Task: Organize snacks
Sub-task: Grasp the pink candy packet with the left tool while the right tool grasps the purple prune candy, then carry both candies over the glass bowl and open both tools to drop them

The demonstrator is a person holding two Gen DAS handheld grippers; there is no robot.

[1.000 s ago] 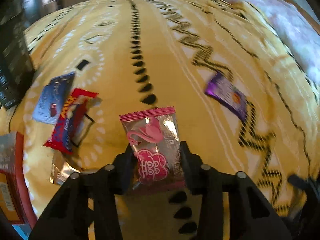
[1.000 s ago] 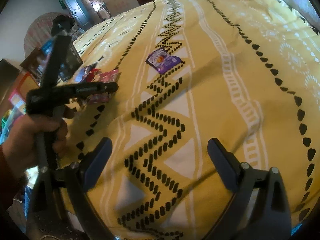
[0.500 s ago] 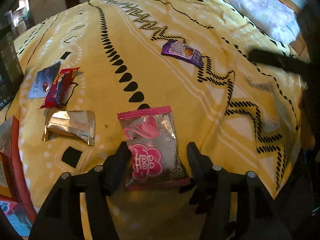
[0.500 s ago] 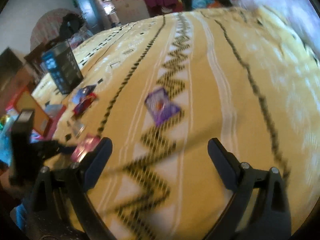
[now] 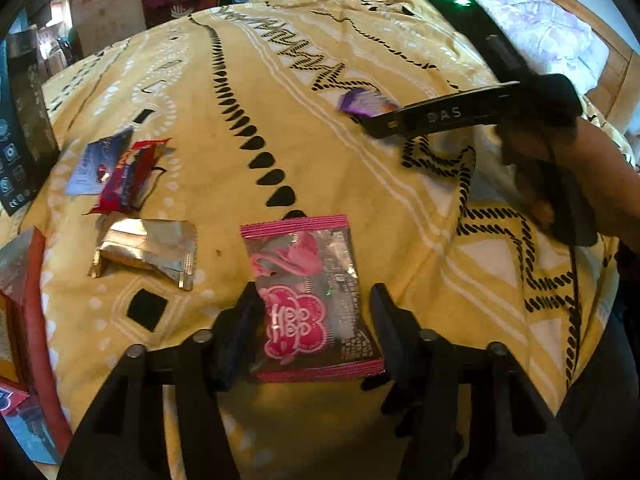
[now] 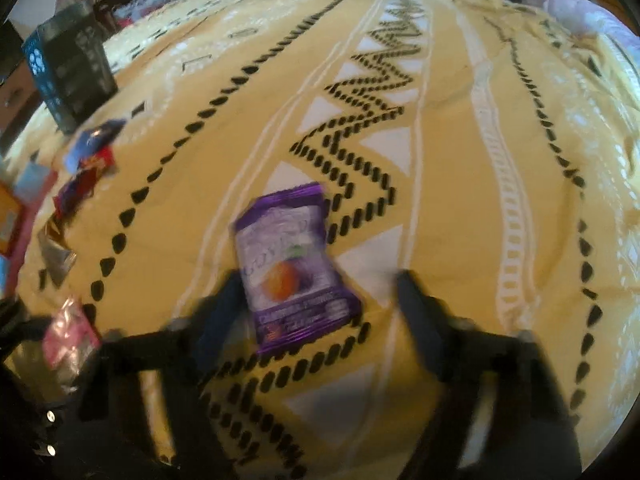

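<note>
The bed, covered by a yellow patterned spread, is serving as the work surface, and the snacks are lying scattered across it. At its left edge a dark box is standing upright, with a loose cluster of 3 packets nearby: a blue packet partly overlapped by a red packet, and a silver packet just below them.

The pink packet is lying flat between the fingers of the left gripper. The jaws have just been closing; the left finger appears to be at the packet's edge, while a gap is showing on the right, so no clamp is being made.

The purple packet is lying well apart from the cluster, on the black zigzag band. The right gripper is being brought over it, its jaws having just been closing with the packet between them. The view is blurred; the left finger looks close to the packet, the right finger is standing clear, and no grip is evident.

The step in hand is judged to be the pickup of the purple packet. It is recommended that the gripper be steadied before closing further, that the packet be centred between the fingers, and that the tips be pressed lightly into the soft spread so the thin foil edges are being caught, not skated over. A firm pinch is advised, since the slick wrapper may be slipping.
</note>
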